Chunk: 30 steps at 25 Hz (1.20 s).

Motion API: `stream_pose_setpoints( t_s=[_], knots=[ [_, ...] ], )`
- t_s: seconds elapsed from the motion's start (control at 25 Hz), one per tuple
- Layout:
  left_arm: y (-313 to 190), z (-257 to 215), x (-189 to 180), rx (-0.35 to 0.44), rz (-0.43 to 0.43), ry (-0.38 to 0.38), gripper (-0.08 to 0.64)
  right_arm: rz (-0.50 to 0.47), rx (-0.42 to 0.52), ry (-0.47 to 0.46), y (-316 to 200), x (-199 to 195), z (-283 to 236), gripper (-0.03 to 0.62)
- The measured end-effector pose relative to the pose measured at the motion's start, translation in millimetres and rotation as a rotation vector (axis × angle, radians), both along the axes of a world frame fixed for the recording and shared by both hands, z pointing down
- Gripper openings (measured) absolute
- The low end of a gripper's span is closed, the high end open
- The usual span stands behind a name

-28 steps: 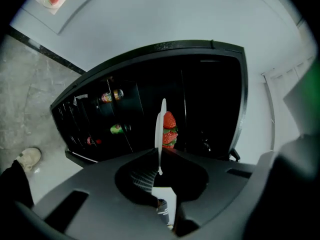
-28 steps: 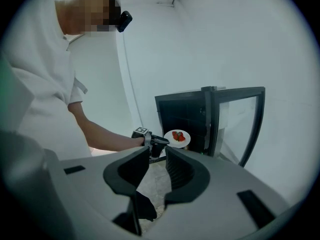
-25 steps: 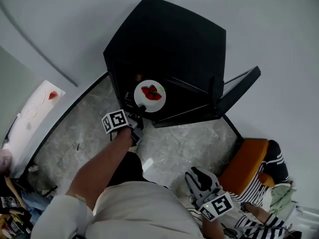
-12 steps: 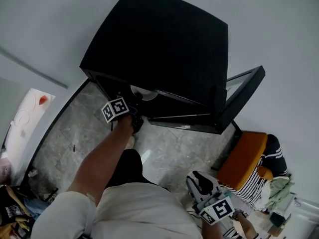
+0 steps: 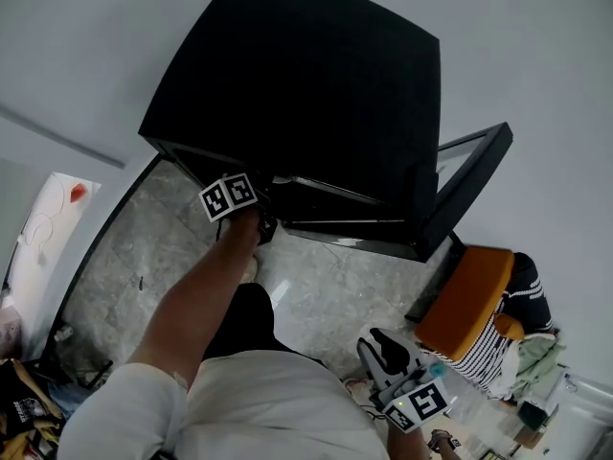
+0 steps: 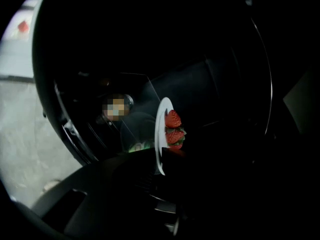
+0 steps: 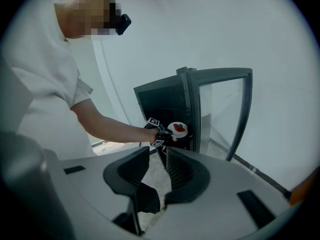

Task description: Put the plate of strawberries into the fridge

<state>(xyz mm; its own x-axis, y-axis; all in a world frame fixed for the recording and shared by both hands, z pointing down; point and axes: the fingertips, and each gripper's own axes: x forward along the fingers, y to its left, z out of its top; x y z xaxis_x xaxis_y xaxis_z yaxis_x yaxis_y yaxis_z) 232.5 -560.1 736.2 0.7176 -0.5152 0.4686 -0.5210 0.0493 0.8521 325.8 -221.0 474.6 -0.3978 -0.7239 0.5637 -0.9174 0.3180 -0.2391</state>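
Moved into the fridge [image 5: 316, 94] — plate [image 6: 161, 134] level, strawberries [image 6: 173, 120] facing up.

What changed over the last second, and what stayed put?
The left gripper carried the plate of strawberries from in front of the fridge into its interior. Its jaws have just been opening, the plate's rim still between them. The right gripper stayed open and empty; the door stayed open.

The fridge [image 5: 316, 84] has a matt black casing, and its door [image 7: 222, 114] is clear glass in a dark frame. The floor [image 5: 134, 257] is grey veined stone — smooth, faintly shiny. The plate [image 6: 161, 129] looks glazed white and the strawberries [image 6: 172, 120] glossy red. The right gripper [image 7: 158, 155] is matt grey plastic — the shirt [image 7: 35, 84] is white cloth.
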Motion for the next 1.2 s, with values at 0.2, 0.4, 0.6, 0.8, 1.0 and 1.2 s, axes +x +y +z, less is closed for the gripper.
stream_pose_setpoints(
  t_s=[0.2, 0.4, 0.6, 0.8, 1.0, 1.2],
  knots=[
    [-1, 3, -2, 0.063, 0.092, -0.24, 0.082, -0.002, 0.004, -0.004, 0, 0, -2, 0.114],
    [-3, 3, -8, 0.123, 0.161, -0.422, 0.124, 0.005, 0.009, 0.001, 3, 3, -4, 0.114],
    [5, -2, -19, 0.151, 0.167, -0.462, 0.144, 0.003, 0.02, 0.003, 13, 1, -7, 0.114],
    [28, -26, -29, 0.185, 0.167, -0.413, 0.144, -0.016, 0.045, -0.006, 26, -7, -13, 0.114],
    [72, -65, -35, 0.236, 0.203, -0.377, 0.143, -0.056, 0.093, -0.013, 48, -13, -23, 0.114],
    [141, -104, -52, 0.308, 0.267, -0.396, 0.142, -0.115, 0.128, -0.029, 84, -29, -28, 0.114]
  ],
)
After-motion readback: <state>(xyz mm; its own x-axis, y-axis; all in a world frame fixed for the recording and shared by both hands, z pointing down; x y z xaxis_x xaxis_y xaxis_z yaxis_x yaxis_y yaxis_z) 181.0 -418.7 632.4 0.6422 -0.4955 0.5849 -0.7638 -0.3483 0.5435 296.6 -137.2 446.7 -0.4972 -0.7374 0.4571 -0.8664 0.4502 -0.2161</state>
